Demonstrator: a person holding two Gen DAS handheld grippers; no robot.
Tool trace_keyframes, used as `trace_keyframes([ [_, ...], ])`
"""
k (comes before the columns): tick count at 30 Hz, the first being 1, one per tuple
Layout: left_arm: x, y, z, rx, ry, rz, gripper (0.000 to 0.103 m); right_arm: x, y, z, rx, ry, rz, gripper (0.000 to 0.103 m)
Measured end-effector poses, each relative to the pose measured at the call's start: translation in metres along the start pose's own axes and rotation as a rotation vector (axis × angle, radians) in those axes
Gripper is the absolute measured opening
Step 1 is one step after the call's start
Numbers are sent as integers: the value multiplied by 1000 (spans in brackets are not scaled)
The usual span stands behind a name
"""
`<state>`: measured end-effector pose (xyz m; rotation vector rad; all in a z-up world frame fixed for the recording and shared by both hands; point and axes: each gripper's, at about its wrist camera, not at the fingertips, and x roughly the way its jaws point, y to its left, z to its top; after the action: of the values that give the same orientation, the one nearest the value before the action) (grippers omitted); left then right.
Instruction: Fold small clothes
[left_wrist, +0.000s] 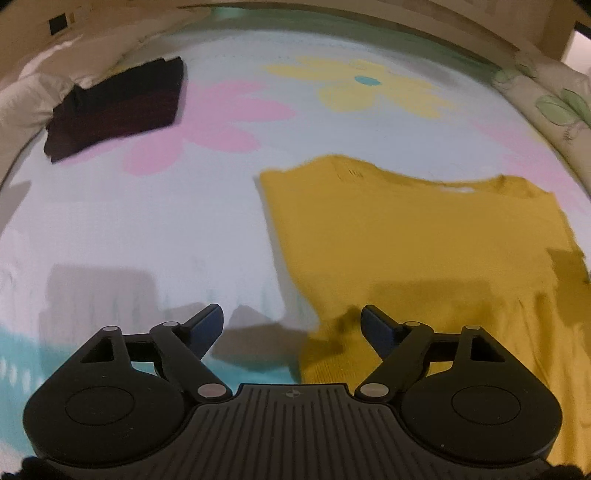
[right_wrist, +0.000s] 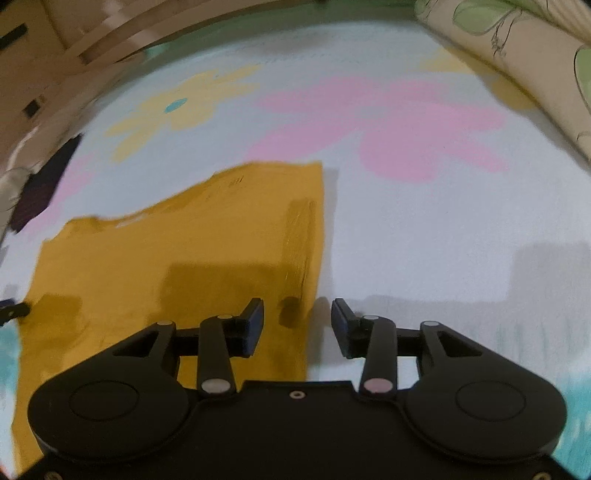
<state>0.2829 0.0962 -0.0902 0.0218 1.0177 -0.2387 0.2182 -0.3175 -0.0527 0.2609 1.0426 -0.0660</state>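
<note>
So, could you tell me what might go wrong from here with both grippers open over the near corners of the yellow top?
The left gripper straddles the yellow top's near corner and could pinch the flowered sheet too. The right gripper sits astride the opposite edge and might catch only one layer, skewing the fold.

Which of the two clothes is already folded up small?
The dark, nearly black garment, a small neat bundle at the far side of the flowery sheet. The mustard-yellow knitted top is still much larger, beneath both open grippers.
</note>
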Motion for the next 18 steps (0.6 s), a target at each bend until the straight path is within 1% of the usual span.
trace_keyframes([
  [4, -9, 2, -19, -58, 23, -44, 81, -11, -5, -24, -9, 48, 35, 50],
  [7, -14, 1, -27, -87, 26, -39, 81, -12, -6, -39, 2, 81, 52, 49],
  [9, -13, 1, -30, -110, 28, -46, 81, -9, -2, -45, -15, 105, 50, 48],
  [11, -10, -1, -32, -118, 37, -50, 81, -7, 5, -48, -42, 102, 34, 48],
  [13, -6, -5, -34, -109, 36, -33, 81, -6, 11, -46, -45, 96, 37, 47],
  [14, -6, -8, -36, -98, 31, -21, 81, -6, 13, -45, -33, 96, 57, 43],
  [15, -4, -10, -37, -83, 27, -10, 81, -6, 12, -47, -19, 101, 79, 31],
  [16, -3, -12, -37, -64, 24, 0, 81, -3, 13, -47, -6, 111, 96, 23],
  [17, -3, -15, -38, -43, 24, 10, 81, -1, 16, -49, 1, 121, 102, 20],
  [18, -2, -18, -38, -18, 25, 23, 81, 0, 19, -50, -8, 123, 93, 12],
])
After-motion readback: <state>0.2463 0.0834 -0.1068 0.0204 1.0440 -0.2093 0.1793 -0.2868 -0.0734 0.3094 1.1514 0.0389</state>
